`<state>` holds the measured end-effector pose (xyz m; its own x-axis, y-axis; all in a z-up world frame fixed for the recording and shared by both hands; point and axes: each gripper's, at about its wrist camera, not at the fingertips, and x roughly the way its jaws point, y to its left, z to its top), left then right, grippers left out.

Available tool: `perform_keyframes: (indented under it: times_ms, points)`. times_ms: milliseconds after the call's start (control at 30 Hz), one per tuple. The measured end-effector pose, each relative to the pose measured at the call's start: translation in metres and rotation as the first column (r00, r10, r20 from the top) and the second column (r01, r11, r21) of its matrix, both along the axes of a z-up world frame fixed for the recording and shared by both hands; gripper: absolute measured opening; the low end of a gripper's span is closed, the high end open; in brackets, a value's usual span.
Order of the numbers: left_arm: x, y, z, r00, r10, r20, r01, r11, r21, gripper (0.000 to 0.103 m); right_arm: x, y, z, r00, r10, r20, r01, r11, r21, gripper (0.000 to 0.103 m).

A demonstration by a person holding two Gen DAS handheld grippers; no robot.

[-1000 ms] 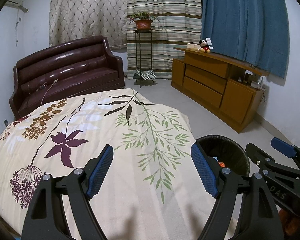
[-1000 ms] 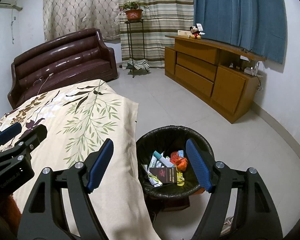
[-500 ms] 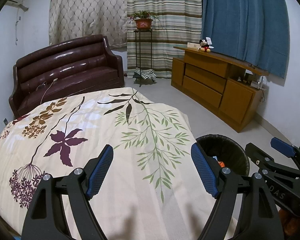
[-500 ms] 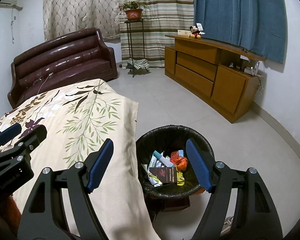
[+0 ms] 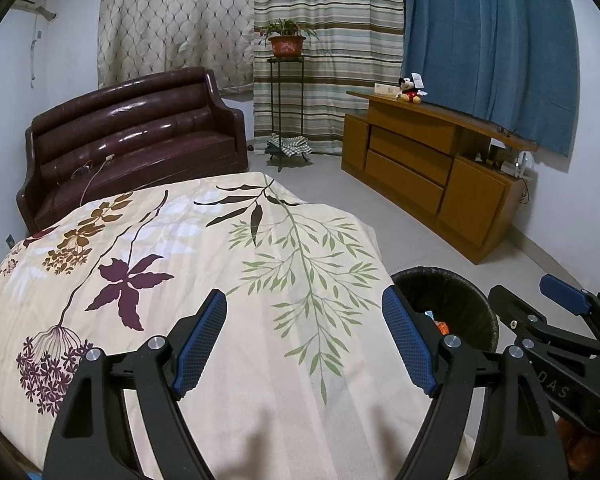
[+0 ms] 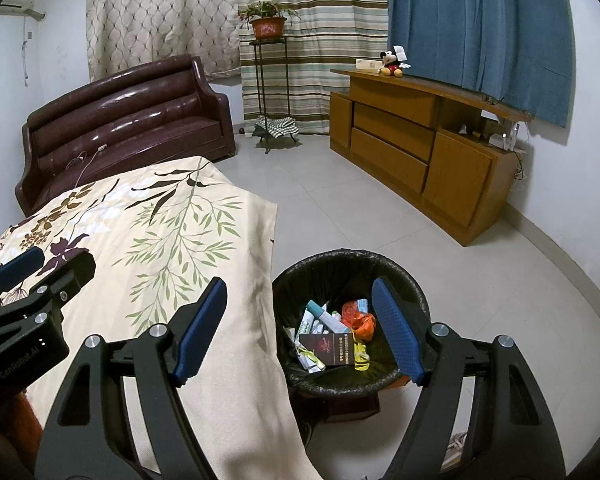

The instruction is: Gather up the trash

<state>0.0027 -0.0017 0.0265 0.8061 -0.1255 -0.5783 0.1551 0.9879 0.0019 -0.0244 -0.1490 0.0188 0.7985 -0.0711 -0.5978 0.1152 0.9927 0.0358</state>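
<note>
Trash fills the black-lined round bin (image 6: pixel 350 268) beside the floral-sheeted bed (image 5: pixel 180 264); right gripper (image 6: pixel 298 330) hovers over it, left gripper (image 5: pixel 304 340) over the bed, jaws spread, empty.

Bin (image 6: pixel 350 276) right of bed (image 6: pixel 160 232) (trash (image 6: pixel 332 332) inside)

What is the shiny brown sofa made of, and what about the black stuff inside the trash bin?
The sofa looks like glossy leather or imitation leather: smooth, dark brown, with bright light streaks on its cushions. The bin liner looks like thin black plastic film: it is crinkly, slightly shiny, and folded over the rim.
</note>
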Motion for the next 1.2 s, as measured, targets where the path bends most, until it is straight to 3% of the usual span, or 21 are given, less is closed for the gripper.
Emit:
perform_keyframes:
  times_ms: [1200]
  points:
    - [-0.0041,-0.0025,-0.0060,1.000,-0.001,-0.004,0.001,1.000,-0.005,0.078,0.0009,0.0020,-0.0013,1.000,0.000,-0.004,0.000,1.000,-0.001,0.073]
